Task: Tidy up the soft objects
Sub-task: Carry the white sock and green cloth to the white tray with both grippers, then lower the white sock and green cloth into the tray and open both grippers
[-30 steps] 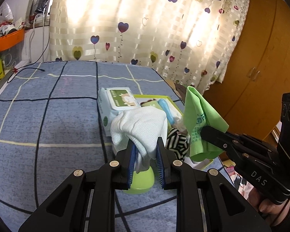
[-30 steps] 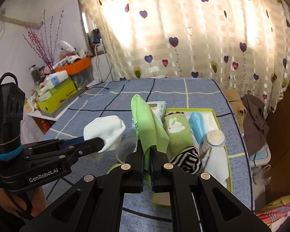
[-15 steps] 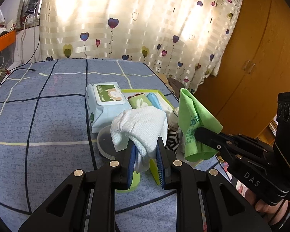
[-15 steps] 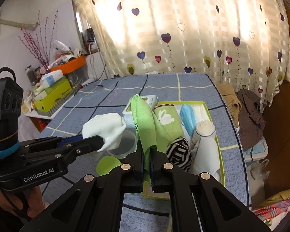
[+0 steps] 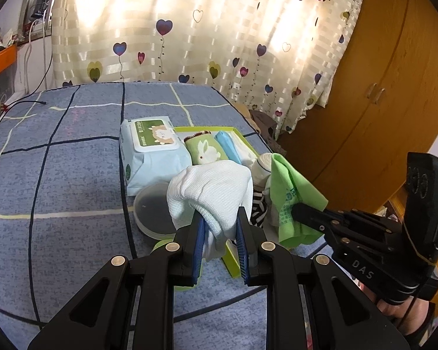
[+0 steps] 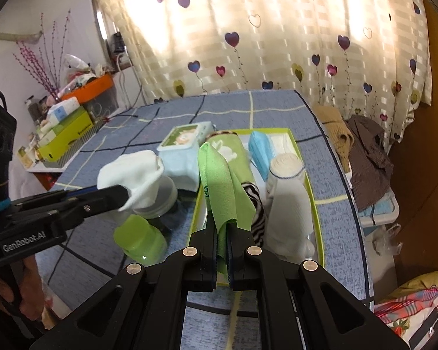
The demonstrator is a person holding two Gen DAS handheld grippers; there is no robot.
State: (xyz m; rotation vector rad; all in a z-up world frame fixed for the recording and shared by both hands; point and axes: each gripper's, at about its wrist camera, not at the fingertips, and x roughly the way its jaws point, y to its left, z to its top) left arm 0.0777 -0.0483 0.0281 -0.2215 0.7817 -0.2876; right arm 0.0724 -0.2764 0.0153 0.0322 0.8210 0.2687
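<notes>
My left gripper (image 5: 219,227) is shut on a bunched white cloth (image 5: 210,192), held above a clear round container (image 5: 151,213) and its green lid (image 6: 140,239). My right gripper (image 6: 222,227) is shut on a bright green cloth (image 6: 222,183), held over the near end of a yellow-green tray (image 6: 315,204). In the tray lie a green rabbit towel (image 5: 204,151), a blue packet (image 5: 227,148), a striped black-and-white sock (image 6: 257,207) and a white sock roll (image 6: 286,198). The green cloth (image 5: 289,192) hangs right of the white one.
A wet-wipes pack (image 5: 149,151) lies left of the tray on the blue checked bedcover (image 5: 58,175). Boxes and an orange bin (image 6: 87,87) crowd a shelf at the far left. Clothes (image 6: 365,148) hang off the bed's right edge; a wooden wardrobe (image 5: 379,87) stands beyond.
Both grippers have drifted with their cloths toward the tray and a little lower; the tray's contents and the wipes pack now show more fully. Both grips are unchanged.
</notes>
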